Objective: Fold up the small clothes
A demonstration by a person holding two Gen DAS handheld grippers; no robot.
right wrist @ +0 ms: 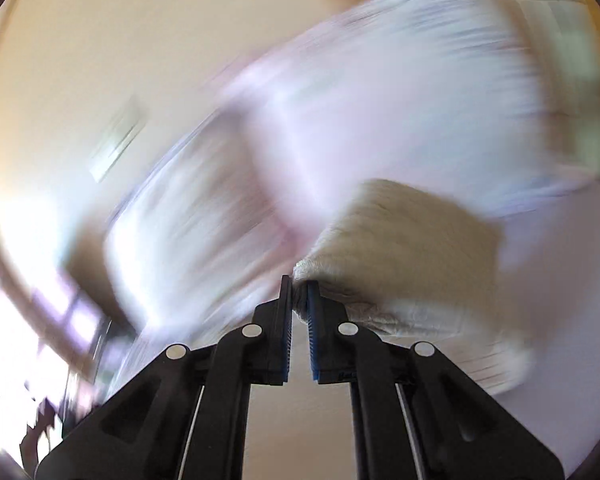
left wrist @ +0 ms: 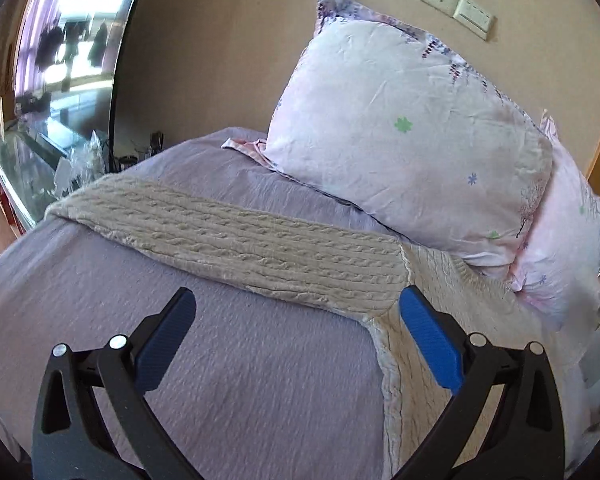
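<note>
A beige cable-knit sweater (left wrist: 236,236) lies spread on a lavender bed cover (left wrist: 260,380), one sleeve stretched out to the left. My left gripper (left wrist: 296,300) is open and empty, hovering just above the sweater near the armpit, its right finger (left wrist: 428,340) over the sweater body. In the blurred right wrist view my right gripper (right wrist: 299,288) is shut on a fold of the beige sweater (right wrist: 400,240) and holds it lifted off the bed.
Two floral pillows (left wrist: 400,136) lean against the beige wall at the head of the bed. A wall socket and switch (left wrist: 456,8) sit above them. A mirror and a cluttered glass shelf (left wrist: 40,160) stand at the left.
</note>
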